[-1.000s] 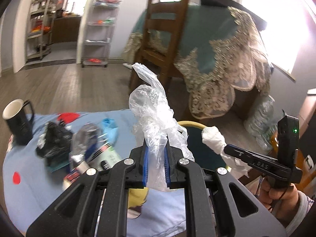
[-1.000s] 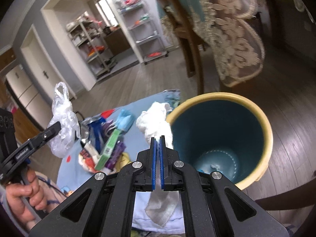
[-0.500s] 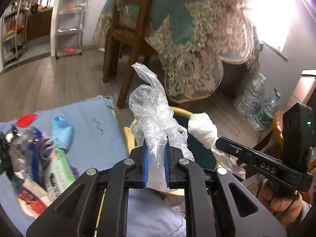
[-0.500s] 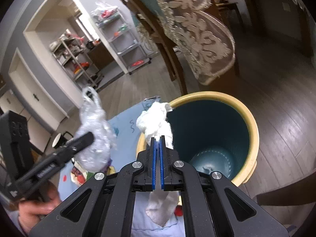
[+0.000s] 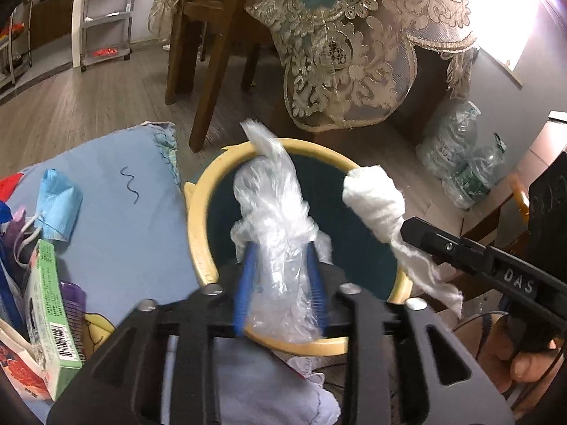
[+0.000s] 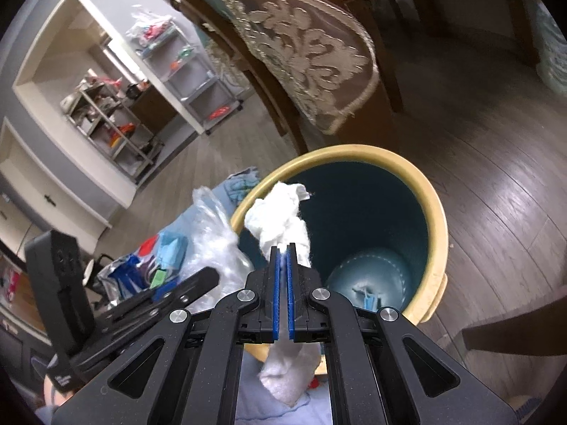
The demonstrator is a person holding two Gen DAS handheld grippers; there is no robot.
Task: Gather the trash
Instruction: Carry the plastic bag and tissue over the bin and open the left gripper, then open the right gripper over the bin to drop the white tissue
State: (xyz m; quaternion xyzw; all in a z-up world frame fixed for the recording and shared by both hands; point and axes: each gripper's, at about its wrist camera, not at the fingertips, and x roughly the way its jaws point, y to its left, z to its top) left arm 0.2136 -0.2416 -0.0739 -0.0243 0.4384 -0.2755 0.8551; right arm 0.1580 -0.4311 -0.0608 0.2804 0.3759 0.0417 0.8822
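Observation:
My left gripper (image 5: 280, 248) hovers over the near rim of a yellow-rimmed, dark teal bin (image 5: 198, 233). Its jaws are opening, and a crumpled clear plastic bag (image 5: 273, 212) stands loosely between the blue pads. The right gripper (image 6: 282, 248) is shut on a white wad of tissue (image 6: 280, 219), held over the bin's (image 6: 436, 219) left edge. In the left wrist view the tissue (image 5: 372, 198) and right gripper (image 5: 404, 226) sit at the bin's right rim. The bag (image 6: 212, 241) and the left gripper (image 6: 212, 276) show left of the tissue. A small scrap (image 6: 368, 295) lies on the bin floor.
Left of the bin a blue cloth (image 5: 124, 248) carries more litter: a green box (image 5: 46, 301), a blue mask (image 5: 58, 209) and wrappers. A wooden chair (image 5: 212, 53) and a lace-covered table (image 5: 354, 53) stand behind. Plastic bottles (image 5: 460, 163) sit on the floor at right.
My left gripper swung right and down over the bin, and its jaws spread around the bag. The right gripper edged closer to the bin, still clamped on the tissue.

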